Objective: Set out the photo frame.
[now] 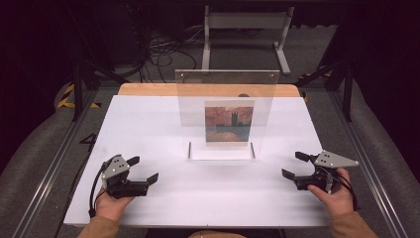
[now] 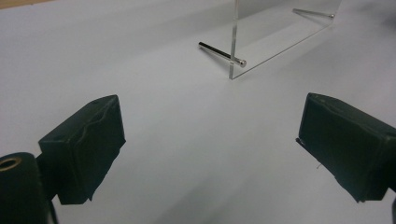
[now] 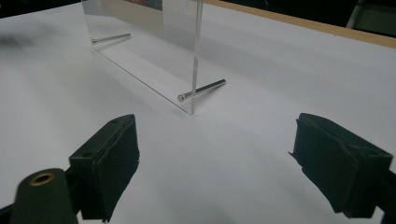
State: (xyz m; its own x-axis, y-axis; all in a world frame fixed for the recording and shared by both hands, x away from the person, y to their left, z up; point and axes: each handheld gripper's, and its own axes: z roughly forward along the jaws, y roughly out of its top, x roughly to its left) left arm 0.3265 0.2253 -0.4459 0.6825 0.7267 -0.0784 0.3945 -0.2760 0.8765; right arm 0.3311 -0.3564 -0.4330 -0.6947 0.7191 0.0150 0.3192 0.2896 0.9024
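My left hand-held gripper (image 1: 142, 169) released, my right hand-held gripper (image 1: 293, 164) released, both flanking the frame (image 1: 225, 106) upright on the surface (image 1: 148, 124)

1. No letters, numbers, brand names or labels can be read in any of the views.
2. The small rectangular picture (image 1: 229, 121), in reddish and dark blue tones, mounted in the clear upright acrylic frame (image 1: 226, 94), carries no lettering that shows; it looks like a painted scene, though it is too small to be sure.
3. The yellow-and-black striped marking (image 1: 66, 95) on the grey floor to the left of the white bench (image 1: 148, 124) is a hazard pattern without words.
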